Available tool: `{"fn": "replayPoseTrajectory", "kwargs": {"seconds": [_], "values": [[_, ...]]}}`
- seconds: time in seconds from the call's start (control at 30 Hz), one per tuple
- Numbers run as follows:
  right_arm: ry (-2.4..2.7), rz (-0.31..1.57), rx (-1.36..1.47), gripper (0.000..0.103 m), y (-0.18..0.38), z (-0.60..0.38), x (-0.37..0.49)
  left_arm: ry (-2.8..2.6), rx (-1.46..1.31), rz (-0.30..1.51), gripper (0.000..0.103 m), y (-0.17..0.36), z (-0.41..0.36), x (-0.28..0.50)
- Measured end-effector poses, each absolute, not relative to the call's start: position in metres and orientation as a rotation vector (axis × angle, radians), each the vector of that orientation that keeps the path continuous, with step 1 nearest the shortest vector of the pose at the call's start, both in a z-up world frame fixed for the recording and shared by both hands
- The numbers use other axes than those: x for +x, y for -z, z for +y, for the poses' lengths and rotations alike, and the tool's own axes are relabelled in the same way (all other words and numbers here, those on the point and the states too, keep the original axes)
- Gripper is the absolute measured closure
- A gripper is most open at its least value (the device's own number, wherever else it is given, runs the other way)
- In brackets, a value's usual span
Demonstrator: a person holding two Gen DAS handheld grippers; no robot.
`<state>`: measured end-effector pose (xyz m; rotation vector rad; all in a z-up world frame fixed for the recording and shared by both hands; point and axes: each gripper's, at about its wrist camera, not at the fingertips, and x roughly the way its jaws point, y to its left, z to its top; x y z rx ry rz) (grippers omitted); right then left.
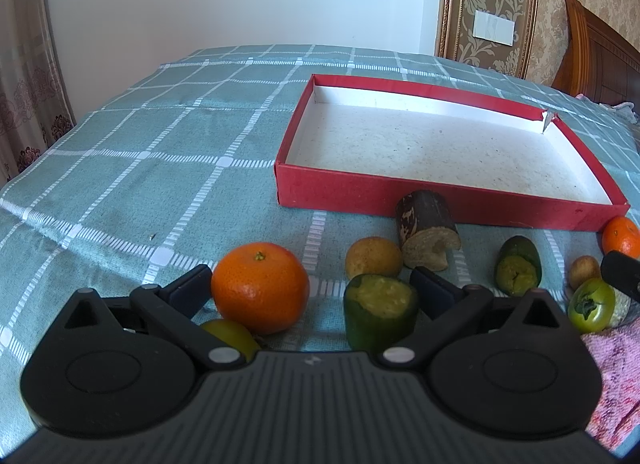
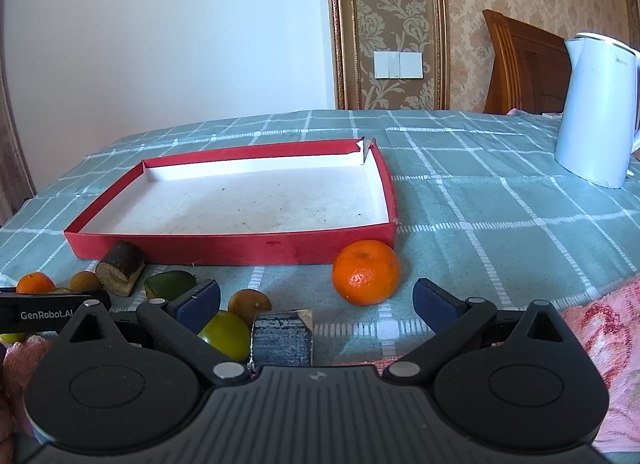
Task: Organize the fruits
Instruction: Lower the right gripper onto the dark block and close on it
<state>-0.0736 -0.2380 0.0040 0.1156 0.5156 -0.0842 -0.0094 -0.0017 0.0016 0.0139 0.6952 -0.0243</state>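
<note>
Probably best gripped gently across the firm, light, round orange [image 1: 260,292], between the spread left hand-held gripper [image 1: 312,284].

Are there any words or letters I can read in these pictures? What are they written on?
"GenRobot.AI" in white letters, the end partly cut off, on the black left gripper seen at the left edge of the right wrist view.
A small grey brand word near the top of the white kettle: too small and blurred to read.
A small embossed logo mark, not letters, on the right gripper body.
The red box and wall switches carry no text.
</note>
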Motion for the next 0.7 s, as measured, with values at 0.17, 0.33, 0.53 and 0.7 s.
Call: {"fn": "replayPoseTrajectory", "kwargs": {"seconds": [0.17, 0.33, 0.53, 0.7], "values": [[0.084, 0.515, 0.117, 0.000, -0.004, -0.238, -0.073, 0.024, 0.014, 0.695, 0.000, -0.002, -0.002, -0.010], [0.084, 0.516, 0.117, 0.000, -0.003, -0.239, -0.073, 0.024, 0.014, 0.695, 0.000, -0.001, -0.002, -0.010], [0.082, 0.515, 0.114, 0.000, -0.003, -0.239, -0.073, 0.024, 0.014, 0.695, 0.000, -0.001, -0.002, -0.010], [0.050, 0.477, 0.107, 0.000, -0.007, -0.249, -0.083, 0.027, 0.012, 0.693, 0.000, -0.002, -0.002, -0.010]]}}
